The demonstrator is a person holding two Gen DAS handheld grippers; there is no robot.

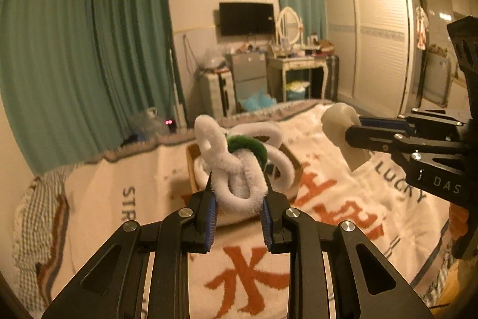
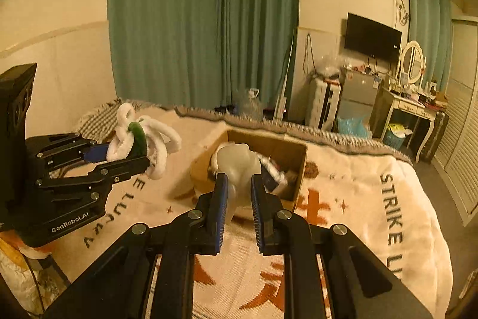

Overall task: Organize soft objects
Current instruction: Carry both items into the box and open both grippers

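My left gripper point(image 1: 239, 184) is shut on a fluffy white looped toy with a green band point(image 1: 239, 166), held above the bed; the toy also shows in the right wrist view point(image 2: 143, 139). My right gripper point(image 2: 239, 181) is shut on a pale, smooth soft object point(image 2: 237, 166), held just in front of an open cardboard box point(image 2: 295, 157). That object and the right gripper point(image 1: 349, 135) also show at the right of the left wrist view. The box point(image 1: 191, 166) lies on the bed behind the white toy and holds several soft items.
The bed is covered by a white blanket point(image 2: 343, 199) with orange characters and "STRIKE LUCKY" lettering. A checked pillow point(image 1: 38, 211) lies at the left. Beyond the bed stand teal curtains point(image 2: 203, 20), a suitcase, a small fridge, a dressing table point(image 1: 298, 65) and a wardrobe.
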